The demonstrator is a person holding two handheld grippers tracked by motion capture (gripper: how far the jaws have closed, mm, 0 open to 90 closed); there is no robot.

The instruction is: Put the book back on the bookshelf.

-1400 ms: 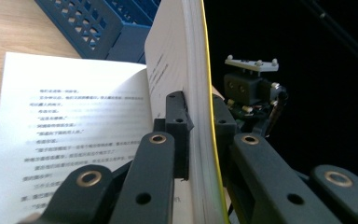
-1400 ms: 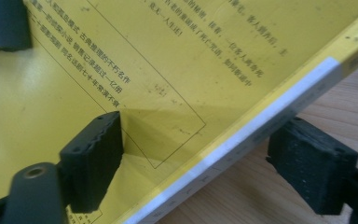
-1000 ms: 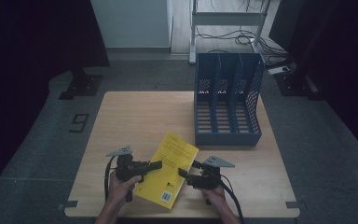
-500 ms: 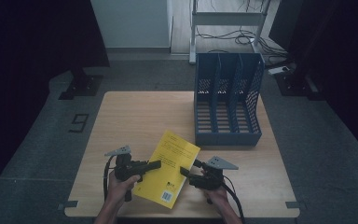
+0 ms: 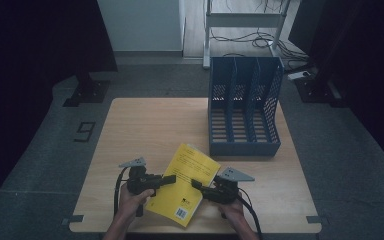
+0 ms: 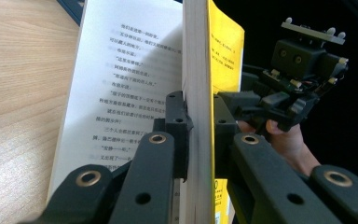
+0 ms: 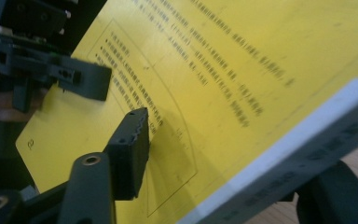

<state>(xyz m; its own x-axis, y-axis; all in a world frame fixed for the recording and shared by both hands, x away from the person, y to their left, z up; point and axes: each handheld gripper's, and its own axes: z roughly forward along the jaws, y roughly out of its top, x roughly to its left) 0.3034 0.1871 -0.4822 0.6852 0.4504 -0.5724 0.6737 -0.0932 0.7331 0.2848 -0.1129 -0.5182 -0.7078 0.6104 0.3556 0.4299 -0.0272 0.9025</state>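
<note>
A yellow paperback book point(image 5: 187, 182) is held tilted above the table's near edge between both hands. My left gripper point(image 5: 167, 179) is shut on the book's left edge. In the left gripper view its jaws point(image 6: 199, 116) clamp the white page block point(image 6: 198, 70), and one printed page hangs open to the left. My right gripper point(image 5: 196, 185) straddles the opposite edge. Its jaws have just been closing with the book between them. In the right gripper view the ridged upper pad point(image 7: 130, 144) stands a little off the yellow cover point(image 7: 242, 60), and the other jaw sits under the book.
A blue three-slot file rack point(image 5: 244, 107) stands upright at the back right of the wooden table point(image 5: 150, 125). Beyond the table are a dark floor, a metal shelf frame and cables.
Both hands and the book have kept their places. The right gripper's jaws look slightly narrower around the book's edge.
</note>
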